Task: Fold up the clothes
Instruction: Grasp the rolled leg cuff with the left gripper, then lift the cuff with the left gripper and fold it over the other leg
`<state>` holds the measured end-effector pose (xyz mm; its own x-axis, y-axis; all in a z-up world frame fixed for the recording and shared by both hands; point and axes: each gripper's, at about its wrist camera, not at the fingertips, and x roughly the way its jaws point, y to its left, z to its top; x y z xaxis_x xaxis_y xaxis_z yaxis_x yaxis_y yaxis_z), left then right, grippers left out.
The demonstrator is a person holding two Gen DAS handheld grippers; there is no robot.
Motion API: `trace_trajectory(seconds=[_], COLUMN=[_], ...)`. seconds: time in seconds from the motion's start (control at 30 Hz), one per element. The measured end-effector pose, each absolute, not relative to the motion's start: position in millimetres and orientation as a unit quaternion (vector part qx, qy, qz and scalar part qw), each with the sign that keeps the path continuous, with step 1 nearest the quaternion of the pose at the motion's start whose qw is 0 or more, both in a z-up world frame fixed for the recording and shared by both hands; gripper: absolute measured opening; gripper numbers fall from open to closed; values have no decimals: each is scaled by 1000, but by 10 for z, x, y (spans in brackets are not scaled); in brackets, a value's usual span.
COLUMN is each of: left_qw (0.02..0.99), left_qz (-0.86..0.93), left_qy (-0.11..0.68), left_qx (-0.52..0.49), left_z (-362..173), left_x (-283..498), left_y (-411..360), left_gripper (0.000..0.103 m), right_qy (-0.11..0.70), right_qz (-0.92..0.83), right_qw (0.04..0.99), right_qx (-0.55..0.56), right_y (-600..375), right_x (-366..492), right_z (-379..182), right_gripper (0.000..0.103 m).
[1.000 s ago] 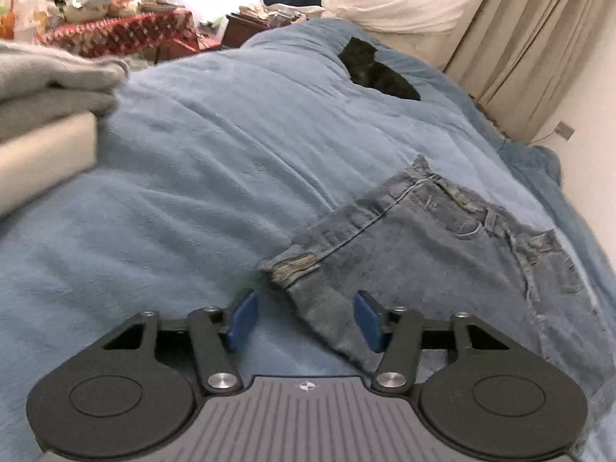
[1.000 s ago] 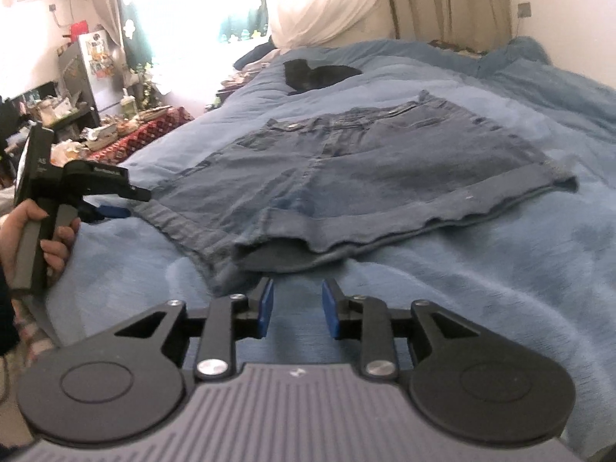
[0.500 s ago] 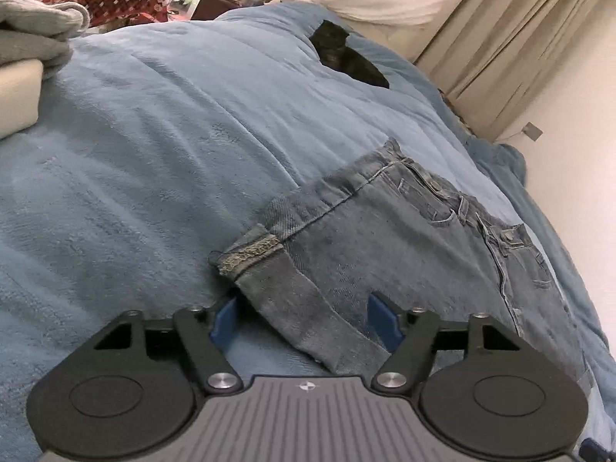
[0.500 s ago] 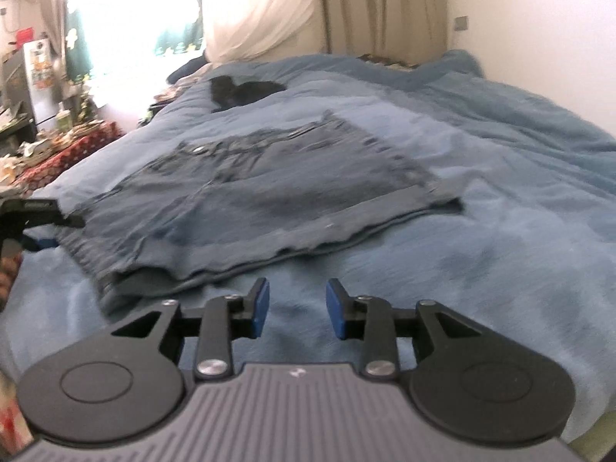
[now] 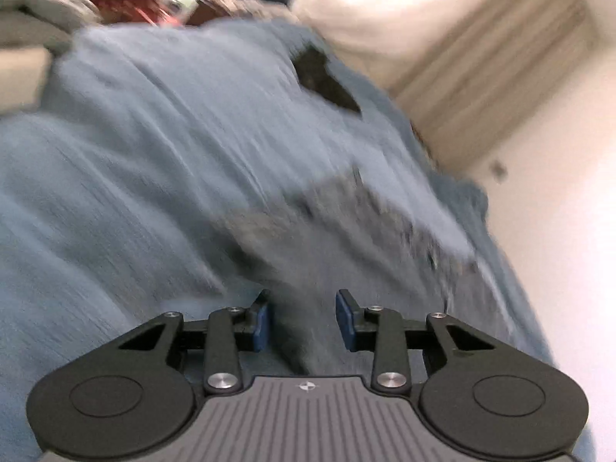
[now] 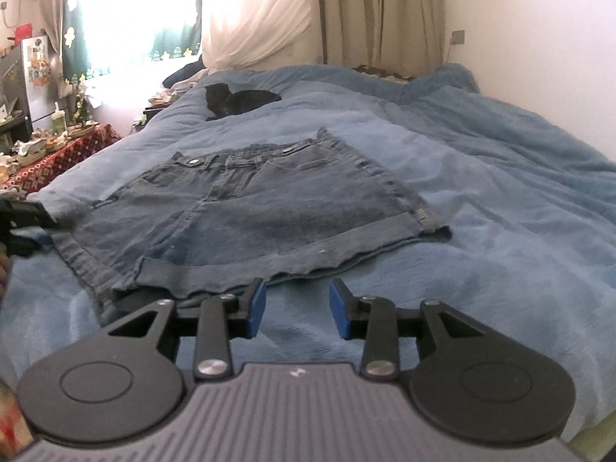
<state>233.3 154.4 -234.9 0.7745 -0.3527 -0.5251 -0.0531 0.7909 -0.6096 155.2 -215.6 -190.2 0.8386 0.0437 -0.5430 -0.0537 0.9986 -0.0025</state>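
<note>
Blue denim shorts [image 6: 246, 208] lie flat on the blue bed cover [image 6: 500, 200], waistband toward the far side, cuffed hems toward me. My right gripper [image 6: 297, 308] is open and empty, just short of the near hem. In the blurred left wrist view the shorts [image 5: 346, 238] lie ahead, and my left gripper [image 5: 302, 319] is open with the leg cuff between its blue pads, not clamped. The left gripper also shows at the left edge of the right wrist view [image 6: 23, 227], by the shorts' left leg.
A black garment [image 6: 238, 102] lies at the far end of the bed. A grey folded stack [image 5: 27, 34] sits at the left. A red-patterned table with clutter [image 6: 50, 150] stands left of the bed. Curtains [image 6: 377, 11] and a white wall bound the far and right sides.
The left gripper has closed somewhat and is moving fast, blurring its view. The right gripper has opened wider and come closer to the shorts' near hem.
</note>
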Motion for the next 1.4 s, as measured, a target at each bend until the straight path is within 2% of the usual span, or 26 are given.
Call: trace_trajectory(seconds=[0.1, 0.3, 0.4, 0.43, 0.67, 0.87, 1.1, 1.4], left_qw=[897, 882, 865, 861, 894, 941, 959, 933], left_qz=[-83, -37, -23, -22, -10, -59, -158, -276], left_qy=[332, 304, 296, 299, 297, 254, 209, 224], left_qx=[-280, -358, -406, -410, -336, -217, -107, -49], left_z=[-2357, -2387, -2421, -2417, -2119, -1508, -934, -954], left_x=[2335, 2313, 2336, 2364, 2361, 2347, 2336, 2380], left_y=[1455, 1732, 1892, 1912, 1678, 1073, -34, -1572], left_gripper=[33, 32, 17, 7, 5, 4, 4, 4], right_qy=[284, 283, 283, 283, 283, 278, 255, 240], right_qz=[32, 40, 37, 36, 24, -3, -23, -17], right_qw=[958, 958, 958, 958, 958, 961, 966, 970], right_qx=[-10, -33, -32, -32, -31, -2, 25, 35], right_y=[-2105, -2048, -2087, -2099, -2239, -2555, -2938, -3199], right_x=[1563, 1535, 1529, 1529, 1551, 1579, 1514, 1426], right_z=[-1903, -1883, -1882, -1883, -1888, -1833, -1769, -1807], right_gripper=[41, 44, 45, 45, 45, 45, 45, 45])
